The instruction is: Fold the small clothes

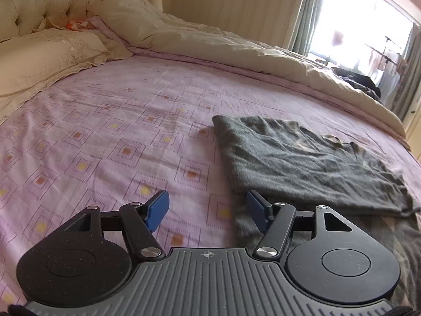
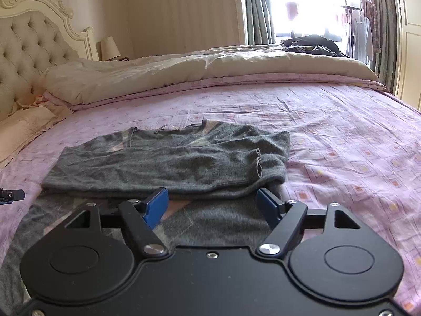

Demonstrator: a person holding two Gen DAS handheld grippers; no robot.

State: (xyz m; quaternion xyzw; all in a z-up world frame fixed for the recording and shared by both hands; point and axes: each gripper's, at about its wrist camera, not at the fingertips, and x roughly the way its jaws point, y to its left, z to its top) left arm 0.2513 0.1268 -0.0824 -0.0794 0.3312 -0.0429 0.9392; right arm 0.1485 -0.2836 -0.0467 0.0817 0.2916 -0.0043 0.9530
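One grey sweater [image 2: 163, 163] lies partly folded on the pink patterned bedsheet [image 2: 342, 137], its upper part doubled over toward the near edge, with a cuffed sleeve end showing on the right of the fold and a single layer of the same knit spreading toward the camera. Over that near layer hangs the right gripper [image 2: 211, 206], its blue pads spread apart with nothing pinched between them. At the sweater's left corner the left gripper [image 1: 208, 210] also stands with its pads apart and empty, mostly above bare sheet, its right pad over the grey edge. Beyond the garment a beige duvet [image 2: 184, 71] is bunched along the far side, a pillow [image 1: 44, 52] rests against the tufted headboard [image 2: 29, 47], and curtains [image 2: 256, 10] frame a bright window.
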